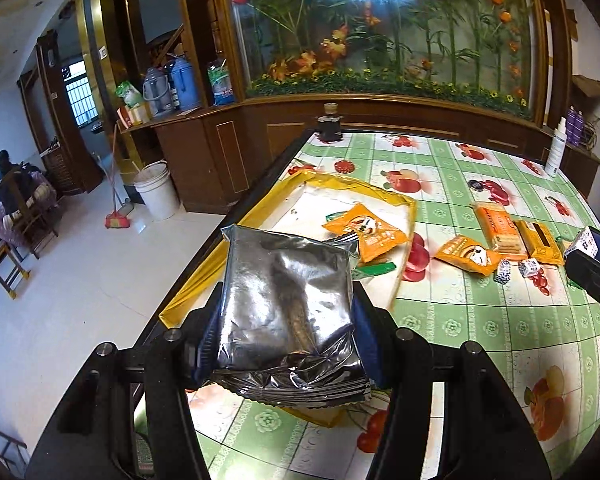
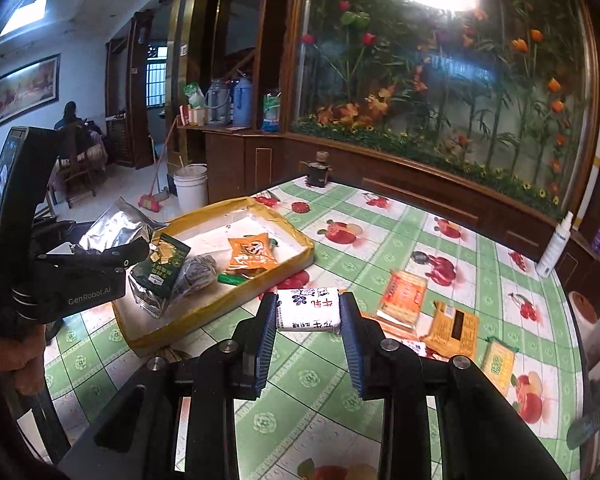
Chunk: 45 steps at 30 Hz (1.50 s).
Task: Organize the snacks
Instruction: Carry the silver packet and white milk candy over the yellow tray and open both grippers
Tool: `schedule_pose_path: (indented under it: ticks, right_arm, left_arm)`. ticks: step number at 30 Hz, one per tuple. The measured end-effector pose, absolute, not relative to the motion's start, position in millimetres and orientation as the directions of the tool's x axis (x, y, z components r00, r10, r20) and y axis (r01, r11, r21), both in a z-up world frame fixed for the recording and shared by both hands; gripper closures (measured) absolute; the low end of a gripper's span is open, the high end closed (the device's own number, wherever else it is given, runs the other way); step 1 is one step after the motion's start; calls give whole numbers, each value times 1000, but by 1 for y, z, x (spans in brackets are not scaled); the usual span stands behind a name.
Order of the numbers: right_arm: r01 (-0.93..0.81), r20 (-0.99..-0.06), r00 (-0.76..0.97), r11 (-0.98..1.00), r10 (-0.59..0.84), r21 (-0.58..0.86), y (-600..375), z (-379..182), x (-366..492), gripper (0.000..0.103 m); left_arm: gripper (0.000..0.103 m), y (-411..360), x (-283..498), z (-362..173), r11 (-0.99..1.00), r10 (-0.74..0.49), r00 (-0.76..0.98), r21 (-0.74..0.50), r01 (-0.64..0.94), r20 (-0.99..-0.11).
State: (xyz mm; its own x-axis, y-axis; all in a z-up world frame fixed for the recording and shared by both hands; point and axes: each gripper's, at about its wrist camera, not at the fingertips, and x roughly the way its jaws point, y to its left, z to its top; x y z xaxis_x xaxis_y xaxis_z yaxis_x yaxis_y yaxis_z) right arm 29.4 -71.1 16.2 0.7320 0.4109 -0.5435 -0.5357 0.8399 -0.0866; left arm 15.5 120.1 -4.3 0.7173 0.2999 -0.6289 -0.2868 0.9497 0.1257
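Note:
My left gripper (image 1: 286,328) is shut on a silver foil snack packet (image 1: 288,296) and holds it above the near end of a yellow-rimmed tray (image 1: 340,182). In the tray lie an orange packet (image 1: 364,236) and a green stick (image 1: 374,270). The right wrist view also shows a green packet (image 2: 162,268) and a grey packet (image 2: 198,274) in the tray (image 2: 300,256). My right gripper (image 2: 309,322) is shut on a white bar with blue print (image 2: 308,308), held over the table to the right of the tray.
Loose snacks lie on the fruit-print tablecloth (image 2: 308,380): an orange cracker pack (image 2: 404,296), a yellow-brown packet (image 2: 456,326) and a yellow-green one (image 2: 498,362). A white spray bottle (image 2: 556,244) stands at the far right edge. A dark jar (image 2: 318,172) stands at the far corner.

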Motion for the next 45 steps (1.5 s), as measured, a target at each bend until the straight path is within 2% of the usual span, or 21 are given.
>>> schedule_pose_path:
  ticks: [10, 20, 31, 38, 45]
  right_arm:
    - [-588, -559, 696, 805, 451, -82, -38, 13, 38, 71]
    - [-646, -588, 623, 764, 515, -15, -3, 8, 58, 71]
    - [-692, -630, 502, 712, 592, 118, 41, -18, 97, 71]
    - [-660, -636, 449, 713, 627, 236, 57, -36, 134, 71]
    - [-622, -646, 430, 725, 631, 295, 63, -51, 164, 71]
  left_arm:
    - [46, 146, 16, -12, 940, 314, 693, 109, -324, -649]
    - [46, 161, 24, -23, 942, 291, 665, 85, -325, -688]
    - [46, 173, 45, -33, 950, 251, 638, 58, -308, -728]
    - [46, 173, 63, -39, 956, 235, 627, 59, -289, -743]
    - [46, 179, 77, -44, 954, 243, 614, 70, -293, -751]
